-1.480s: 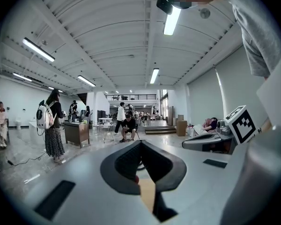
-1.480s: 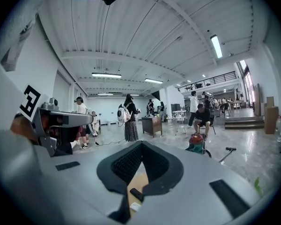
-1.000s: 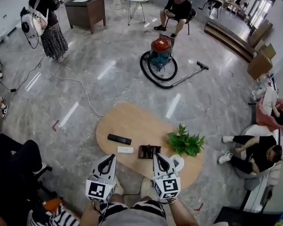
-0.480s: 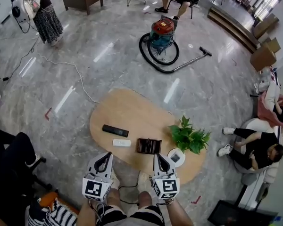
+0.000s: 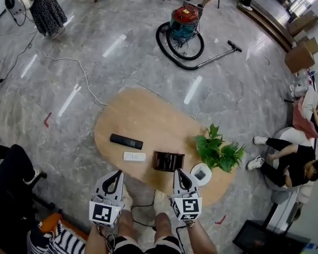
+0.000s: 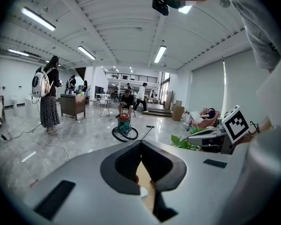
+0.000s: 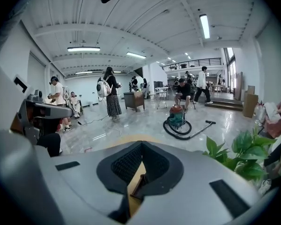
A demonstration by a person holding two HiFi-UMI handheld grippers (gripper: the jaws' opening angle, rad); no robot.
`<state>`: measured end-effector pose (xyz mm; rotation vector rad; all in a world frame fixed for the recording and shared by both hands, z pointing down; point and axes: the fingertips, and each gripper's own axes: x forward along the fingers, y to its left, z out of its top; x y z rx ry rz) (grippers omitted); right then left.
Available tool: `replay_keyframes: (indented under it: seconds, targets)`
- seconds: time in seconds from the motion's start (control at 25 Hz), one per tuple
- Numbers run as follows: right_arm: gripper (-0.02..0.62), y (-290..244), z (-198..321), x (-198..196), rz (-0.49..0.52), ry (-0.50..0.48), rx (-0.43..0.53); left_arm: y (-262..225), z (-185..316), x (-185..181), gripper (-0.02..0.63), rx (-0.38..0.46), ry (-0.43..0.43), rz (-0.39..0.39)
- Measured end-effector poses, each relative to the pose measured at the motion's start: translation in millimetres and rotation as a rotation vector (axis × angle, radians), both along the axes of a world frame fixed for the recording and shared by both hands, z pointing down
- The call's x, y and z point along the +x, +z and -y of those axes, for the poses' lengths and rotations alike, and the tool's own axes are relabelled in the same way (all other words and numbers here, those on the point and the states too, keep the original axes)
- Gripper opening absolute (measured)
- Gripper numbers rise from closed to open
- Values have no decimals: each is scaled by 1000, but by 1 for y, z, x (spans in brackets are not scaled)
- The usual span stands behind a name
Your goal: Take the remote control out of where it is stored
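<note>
A dark brown storage box stands on the oval wooden table, near its front edge. I cannot tell what lies inside it. A black remote and a small white remote lie flat on the table to the box's left. My left gripper hovers at the front edge, just before the white remote, jaws shut and empty. My right gripper is shut and empty just before the box. Through the right gripper's closed jaws the box's edge shows. The left gripper's tips meet.
A green potted plant and a round white object sit at the table's right end. A red vacuum cleaner with its hose lies on the floor beyond. People sit at right; a dark chair is at left.
Both grippers have sunk lower in front of the table's near edge, still shut. The head view has tipped down, so the far room has slid out of the top.
</note>
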<state>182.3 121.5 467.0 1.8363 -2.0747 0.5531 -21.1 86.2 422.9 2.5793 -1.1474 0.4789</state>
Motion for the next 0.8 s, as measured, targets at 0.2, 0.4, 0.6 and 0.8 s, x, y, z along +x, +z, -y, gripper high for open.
replay_keyframes:
  seconds: [0.2,0.4,0.6,0.8]
  targets:
    - [8,34,1,1,-10,-3,-26,29,-3,1,5,-34,-23,-14]
    - [8,61,4,-3,-15,-7,-33,57,-6,-6,5,-56,-25,-1]
    - [8,85,5,-1,-28,-7,-48,81,-5,-13,5,-61,-30,7]
    - [8,104,6,4,-44,-3,-64,100,-5,-18,5,-69,-34,14]
